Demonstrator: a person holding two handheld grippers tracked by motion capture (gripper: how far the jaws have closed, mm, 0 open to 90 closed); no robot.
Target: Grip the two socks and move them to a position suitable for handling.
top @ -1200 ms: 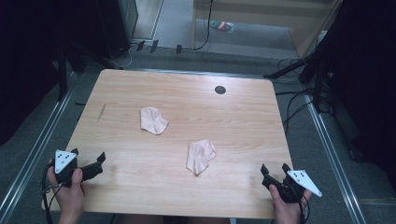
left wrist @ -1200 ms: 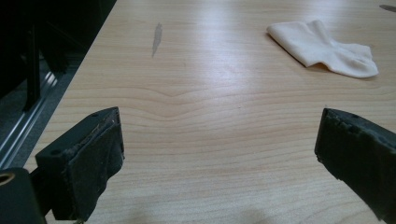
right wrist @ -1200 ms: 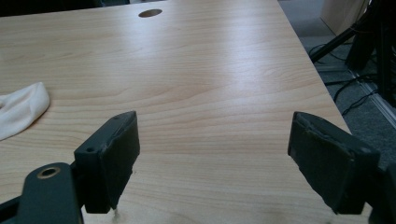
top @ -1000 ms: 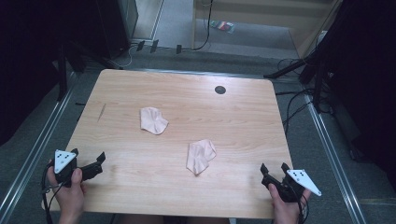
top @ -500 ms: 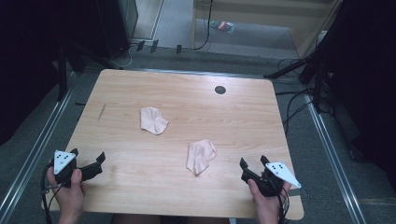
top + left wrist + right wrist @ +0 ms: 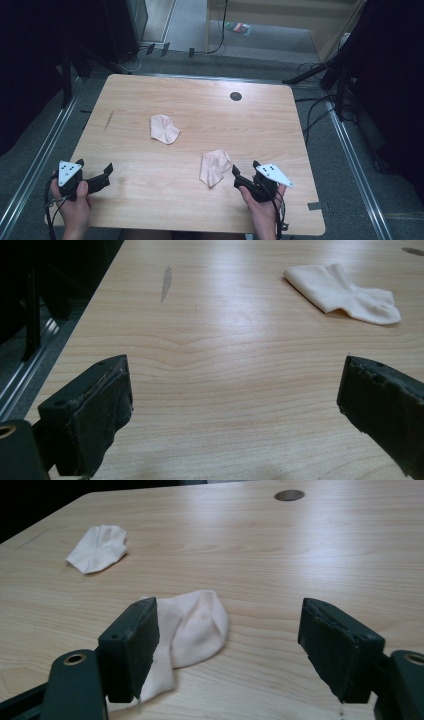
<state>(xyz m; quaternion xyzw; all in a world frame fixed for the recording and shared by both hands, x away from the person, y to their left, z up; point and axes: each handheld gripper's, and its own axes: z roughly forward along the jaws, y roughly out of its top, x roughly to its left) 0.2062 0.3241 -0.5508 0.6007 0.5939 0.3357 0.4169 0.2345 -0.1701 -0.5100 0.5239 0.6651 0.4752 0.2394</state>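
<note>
High view: your right gripper (image 6: 244, 175), jaws wide but just now narrowing with nothing between them, sits just beside the near sock (image 6: 214, 167) lying flat at the table's (image 6: 200, 107) front centre, while your left gripper (image 6: 95, 172) rests open and empty, well apart from the far sock (image 6: 163, 128).

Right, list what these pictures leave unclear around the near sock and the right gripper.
- Near sock, right gripper view: its left part is hidden behind the gripper's own left jaw.
- Right gripper, high view: too small to tell whether its tips touch the sock.
- Dark round spot on the table: too small to tell hole from cap.
</note>
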